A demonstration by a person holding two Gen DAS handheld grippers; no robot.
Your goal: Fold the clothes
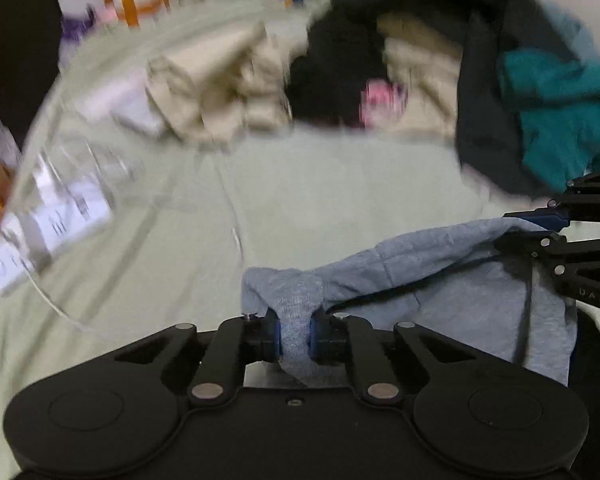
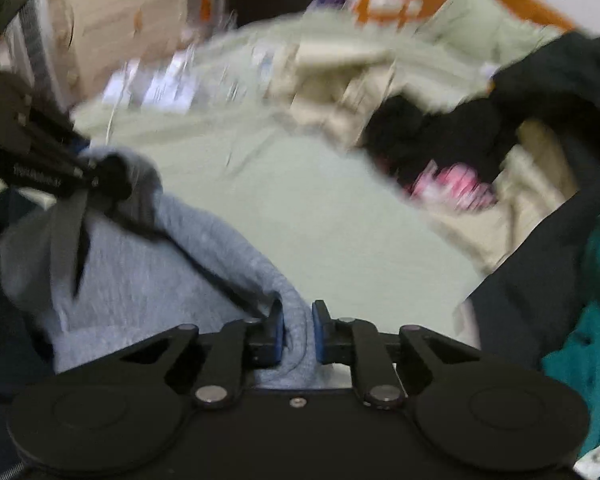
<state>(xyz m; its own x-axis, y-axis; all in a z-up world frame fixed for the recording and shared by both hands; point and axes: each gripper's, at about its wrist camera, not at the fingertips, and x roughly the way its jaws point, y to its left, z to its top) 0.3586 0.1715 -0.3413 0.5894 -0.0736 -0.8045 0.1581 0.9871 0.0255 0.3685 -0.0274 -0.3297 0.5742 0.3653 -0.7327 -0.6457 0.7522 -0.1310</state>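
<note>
A grey-blue knit garment (image 1: pixel 440 276) hangs stretched between both grippers above the pale green bedsheet (image 1: pixel 320 192). My left gripper (image 1: pixel 295 334) is shut on a bunched fold of the garment, cloth squeezed between its blue pads. In the right wrist view my right gripper (image 2: pixel 298 334) is likewise shut on another edge of the grey garment (image 2: pixel 140 280). Each gripper shows in the other's view: the right gripper (image 1: pixel 540 226) at the right edge, the left gripper (image 2: pixel 96 178) at the left, both with grey cloth in them. Both views are blurred.
A heap of clothes lies at the far side of the bed: beige (image 1: pixel 220 88), black (image 1: pixel 340 64), teal (image 1: pixel 560 120) and a pink item (image 1: pixel 380 100). White papers or packets (image 1: pixel 52 232) lie at the left. Cardboard boxes (image 2: pixel 120 12) stand beyond the bed.
</note>
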